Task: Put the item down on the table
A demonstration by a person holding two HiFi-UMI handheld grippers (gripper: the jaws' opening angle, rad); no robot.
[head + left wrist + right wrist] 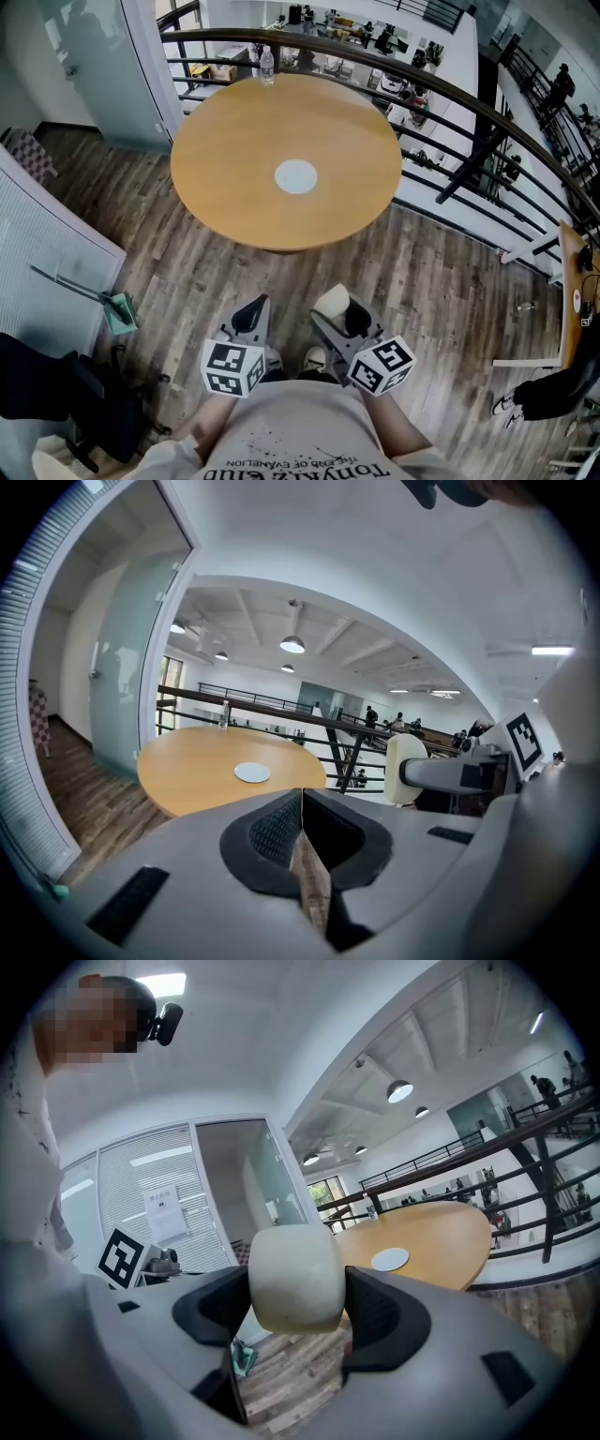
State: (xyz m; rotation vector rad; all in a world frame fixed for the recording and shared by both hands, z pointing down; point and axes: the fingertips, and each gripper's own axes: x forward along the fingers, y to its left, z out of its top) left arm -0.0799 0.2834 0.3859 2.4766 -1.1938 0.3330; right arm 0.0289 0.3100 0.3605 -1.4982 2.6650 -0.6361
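the right claw (295, 1290) is clamped on the item (293, 1277), a cream, rounded block that fills the gap between the dark pads. in the right gripper view the block presses against the pads on both sides. the left claw (302, 806) holds nothing; its jaws are drawn together with only a thin seam between them.

in the head view both claws sit low and close to the person's body, the right one at 3 o'clock from the left. they hang over the wooden floor (441, 281), not over the bench, so the item is in the air, held in front of the person.

the round wooden bench (234, 187) lies at 12 o'clock from the claws, well apart from them. a white disc (296, 176) lies at its centre, and a clear bottle (266, 66) stands upright at its 12 o'clock edge. a dark curved railing (441, 94) runs past the bench's far side, from about 11 o'clock round to 3 o'clock.
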